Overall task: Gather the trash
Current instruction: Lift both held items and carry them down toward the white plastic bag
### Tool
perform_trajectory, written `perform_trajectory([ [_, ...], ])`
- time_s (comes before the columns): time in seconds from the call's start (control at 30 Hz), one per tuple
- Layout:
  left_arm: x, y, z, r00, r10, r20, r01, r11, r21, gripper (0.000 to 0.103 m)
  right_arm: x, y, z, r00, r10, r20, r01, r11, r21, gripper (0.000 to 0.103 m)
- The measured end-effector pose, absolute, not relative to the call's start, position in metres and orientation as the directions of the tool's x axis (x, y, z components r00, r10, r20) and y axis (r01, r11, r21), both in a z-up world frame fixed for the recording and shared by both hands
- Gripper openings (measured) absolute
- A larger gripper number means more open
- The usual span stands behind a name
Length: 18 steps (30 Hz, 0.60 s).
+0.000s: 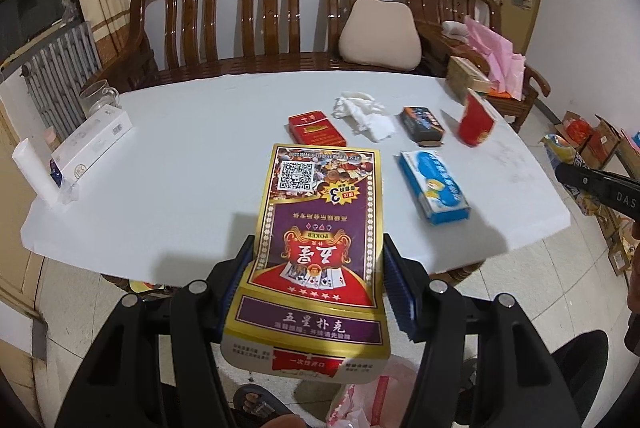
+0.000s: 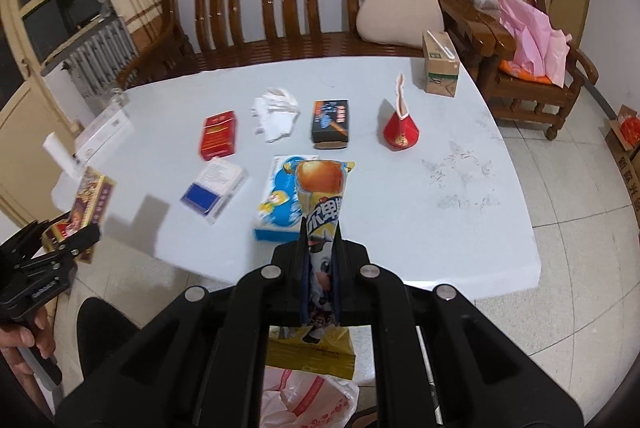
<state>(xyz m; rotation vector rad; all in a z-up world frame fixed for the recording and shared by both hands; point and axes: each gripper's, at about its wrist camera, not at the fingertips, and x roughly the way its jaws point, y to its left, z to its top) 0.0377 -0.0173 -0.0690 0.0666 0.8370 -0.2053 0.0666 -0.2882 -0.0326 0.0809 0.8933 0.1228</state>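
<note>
My left gripper point(image 1: 318, 252) is shut on a purple and gold poker card box point(image 1: 316, 196) and holds it above the near edge of the white table point(image 1: 192, 168). My right gripper point(image 2: 320, 240) is shut on a cone-shaped ice cream wrapper point(image 2: 320, 184), also lifted near the table's front. Below both lies a pink and white plastic bag point(image 2: 308, 400) on the floor. On the table lie a red cigarette pack point(image 2: 218, 140), a crumpled tissue point(image 2: 276, 114), a dark box point(image 2: 330, 126), a red pouch point(image 2: 400, 132), a blue tissue pack point(image 2: 276, 204) and a white and blue box point(image 2: 214, 190).
A brown drink carton point(image 2: 440, 68) stands at the table's far right corner. White boxes point(image 1: 94, 144) and a glass mug point(image 1: 96, 98) sit at its left end. A wooden bench point(image 1: 260, 20) with a cushion point(image 1: 380, 34) runs behind. Cardboard boxes point(image 1: 600, 144) line the floor at right.
</note>
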Motion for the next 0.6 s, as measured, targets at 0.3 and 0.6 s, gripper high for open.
perform_trajectory([
  [0.3,-0.008,-0.027,-0.068,0.666,-0.175,-0.725,0.24,0.971,-0.013,0.058,0.006,-0.27,-0.018,0.663,0.158,-0.731,-0.105,0.987,0.117,0.008],
  [0.6,-0.051,-0.032,-0.072,0.677,-0.196,-0.709,0.262,0.965,-0.017,0.058,-0.056,-0.261,-0.017,0.699,0.156,-0.698,-0.104,0.988,0.116,0.008],
])
